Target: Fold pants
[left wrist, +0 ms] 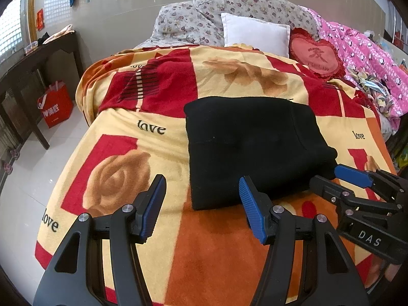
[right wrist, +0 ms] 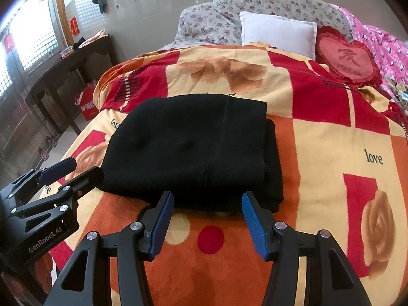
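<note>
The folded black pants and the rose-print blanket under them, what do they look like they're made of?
The folded black pants look like a matte knit, maybe cotton jersey or light fleece: a fine ribbed texture shows near the front edge, with no sheen. The rose-print blanket looks like plush fleece or a woven acrylic: its surface is fuzzy and the printed colours have soft edges. Exact fibre cannot be told.

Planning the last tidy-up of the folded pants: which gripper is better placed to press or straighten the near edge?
Right. The right gripper faces the pants squarely, jaws open right at their near edge. The left gripper sits off their left corner, mostly over blanket.
</note>
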`<state>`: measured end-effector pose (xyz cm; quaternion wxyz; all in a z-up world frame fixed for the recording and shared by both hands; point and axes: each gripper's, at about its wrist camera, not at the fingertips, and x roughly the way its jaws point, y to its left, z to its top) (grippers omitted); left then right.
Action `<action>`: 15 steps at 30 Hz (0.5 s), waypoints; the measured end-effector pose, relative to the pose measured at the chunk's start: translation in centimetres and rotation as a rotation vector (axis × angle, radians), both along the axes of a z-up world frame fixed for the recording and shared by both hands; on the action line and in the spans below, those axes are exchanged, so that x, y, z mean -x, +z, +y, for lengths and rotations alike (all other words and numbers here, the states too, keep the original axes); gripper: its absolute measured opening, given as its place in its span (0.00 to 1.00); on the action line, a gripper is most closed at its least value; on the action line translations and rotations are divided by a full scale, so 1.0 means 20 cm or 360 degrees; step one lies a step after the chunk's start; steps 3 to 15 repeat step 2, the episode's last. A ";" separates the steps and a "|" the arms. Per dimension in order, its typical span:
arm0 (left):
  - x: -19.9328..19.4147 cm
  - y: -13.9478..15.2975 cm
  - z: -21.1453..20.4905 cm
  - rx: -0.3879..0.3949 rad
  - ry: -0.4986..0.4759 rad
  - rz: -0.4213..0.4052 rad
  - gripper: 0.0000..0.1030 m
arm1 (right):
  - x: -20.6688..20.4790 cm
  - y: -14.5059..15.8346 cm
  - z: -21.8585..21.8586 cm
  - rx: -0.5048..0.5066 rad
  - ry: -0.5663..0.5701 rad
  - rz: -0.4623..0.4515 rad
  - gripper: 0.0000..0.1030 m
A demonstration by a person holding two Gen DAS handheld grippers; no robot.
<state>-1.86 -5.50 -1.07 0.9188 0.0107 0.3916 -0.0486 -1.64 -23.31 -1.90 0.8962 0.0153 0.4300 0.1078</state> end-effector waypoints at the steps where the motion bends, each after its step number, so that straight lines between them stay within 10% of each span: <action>1: 0.00 0.00 0.01 0.0003 -0.0003 0.0002 0.58 | 0.00 0.00 -0.01 0.0000 -0.0004 -0.0003 0.52; 15: 0.00 0.00 0.02 0.0002 -0.0007 0.0006 0.58 | 0.01 0.01 -0.03 0.0001 -0.0015 -0.0011 0.52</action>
